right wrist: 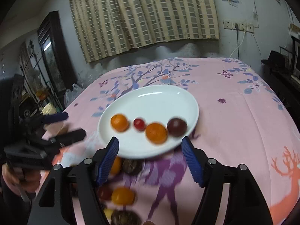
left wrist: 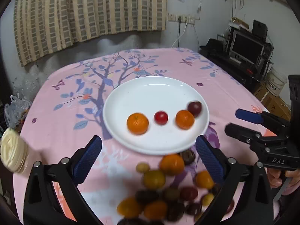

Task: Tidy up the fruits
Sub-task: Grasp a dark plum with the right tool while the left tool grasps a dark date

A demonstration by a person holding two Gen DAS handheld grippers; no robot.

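A white plate [left wrist: 155,91] on the pink tablecloth holds a row of fruits: an orange [left wrist: 137,123], a small red fruit [left wrist: 161,117], a second orange [left wrist: 184,119] and a dark purple fruit [left wrist: 195,108]. The plate [right wrist: 150,101] and the same row show in the right wrist view. A heap of loose orange, yellow and dark fruits [left wrist: 165,189] lies in front of the plate. My left gripper [left wrist: 149,159] is open and empty above the heap. My right gripper [right wrist: 150,161] is open and empty at the plate's near rim; it also shows in the left wrist view [left wrist: 238,121].
The pink floral tablecloth [left wrist: 75,97] covers the table. A round cream object [left wrist: 13,151] sits at the left table edge. Plastic bags [left wrist: 15,108] lie beyond it. A dark shelf with electronics [left wrist: 243,52] stands at the right, a curtain [left wrist: 84,11] behind.
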